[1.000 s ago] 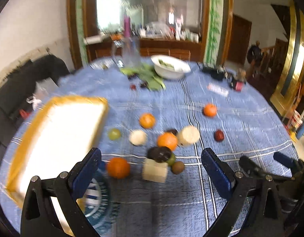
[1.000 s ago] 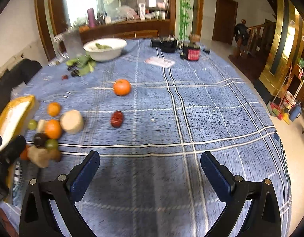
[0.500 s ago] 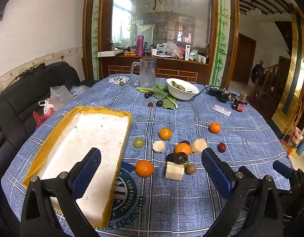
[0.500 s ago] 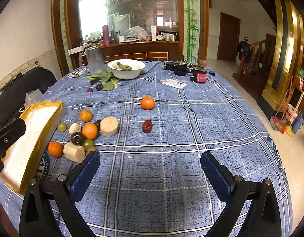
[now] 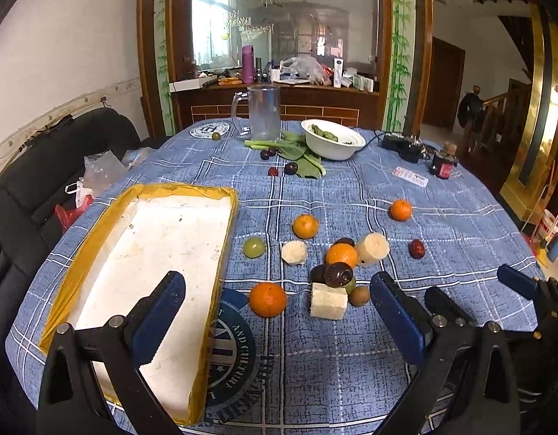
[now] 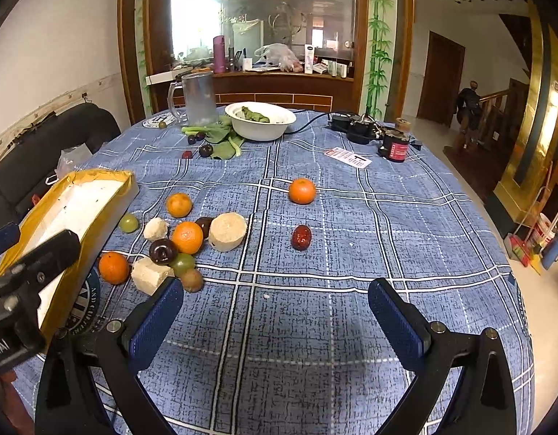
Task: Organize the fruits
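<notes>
Both claws spread wide and empty: left claw (image 5: 277, 315) hovers near the nearest orange (image 5: 267, 299), right claw (image 6: 275, 317) over bare counter (image 6: 351, 253). Fruits sit loose on the counter right of the empty tray (image 5: 163, 239), most in a tight cluster around the dark plum (image 5: 338, 274). Risk: round fruit likely rolls if nudged; a grab into the cluster could knock neighbours away.

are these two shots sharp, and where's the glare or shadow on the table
Left wrist view: sharp, fisheye bending the room edges; the white foam tray with yellow tape rim and the nearest orange tangerine are crisp, and the window behind is blown out. Right wrist view: equally sharp, a soft dark shadow on the blue checked tablecloth between the open fingers, gold glare at right.
</notes>
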`<action>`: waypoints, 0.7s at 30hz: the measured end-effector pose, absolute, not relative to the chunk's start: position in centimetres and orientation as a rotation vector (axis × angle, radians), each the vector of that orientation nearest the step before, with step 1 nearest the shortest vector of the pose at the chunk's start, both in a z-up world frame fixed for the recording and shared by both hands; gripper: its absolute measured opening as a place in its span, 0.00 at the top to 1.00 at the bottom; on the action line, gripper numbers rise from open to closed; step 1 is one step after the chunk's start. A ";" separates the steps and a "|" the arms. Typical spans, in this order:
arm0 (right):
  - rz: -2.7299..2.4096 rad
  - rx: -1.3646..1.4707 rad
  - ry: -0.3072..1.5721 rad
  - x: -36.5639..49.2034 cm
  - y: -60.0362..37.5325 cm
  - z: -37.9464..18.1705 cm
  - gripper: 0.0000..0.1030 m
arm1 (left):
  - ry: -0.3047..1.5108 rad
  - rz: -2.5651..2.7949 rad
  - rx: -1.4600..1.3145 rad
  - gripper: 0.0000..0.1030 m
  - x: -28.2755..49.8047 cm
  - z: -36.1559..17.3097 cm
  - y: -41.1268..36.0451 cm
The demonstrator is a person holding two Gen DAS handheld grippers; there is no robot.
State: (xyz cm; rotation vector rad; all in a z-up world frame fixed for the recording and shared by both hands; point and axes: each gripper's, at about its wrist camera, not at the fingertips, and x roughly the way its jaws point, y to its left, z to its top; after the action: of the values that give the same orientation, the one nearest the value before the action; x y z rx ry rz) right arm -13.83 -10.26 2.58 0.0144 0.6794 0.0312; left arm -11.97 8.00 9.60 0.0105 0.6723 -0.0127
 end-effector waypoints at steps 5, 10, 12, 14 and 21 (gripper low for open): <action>0.034 0.009 0.699 -13.0 -10.7 2.0 0.01 | 0.705 -0.026 0.006 0.02 -11.1 9.0 7.6; 0.026 0.009 0.711 -12.3 -11.6 1.6 0.01 | 0.717 -0.028 0.018 0.02 -10.6 8.4 7.0; 0.023 0.011 0.717 -11.9 -12.1 1.5 0.01 | 0.711 -0.017 0.021 0.02 -10.4 8.4 6.9; 0.017 0.006 0.717 -11.6 -12.5 1.5 0.01 | 0.710 -0.012 0.025 0.02 -10.0 8.4 7.1; 0.001 0.023 0.732 -10.3 -15.6 1.5 0.01 | 0.667 0.025 -0.035 0.01 -8.5 9.7 11.3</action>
State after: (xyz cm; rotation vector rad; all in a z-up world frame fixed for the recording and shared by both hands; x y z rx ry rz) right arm -10.25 -15.57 1.54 0.0230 0.7323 0.0012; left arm -8.45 11.28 9.71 -0.0352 0.6670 0.0253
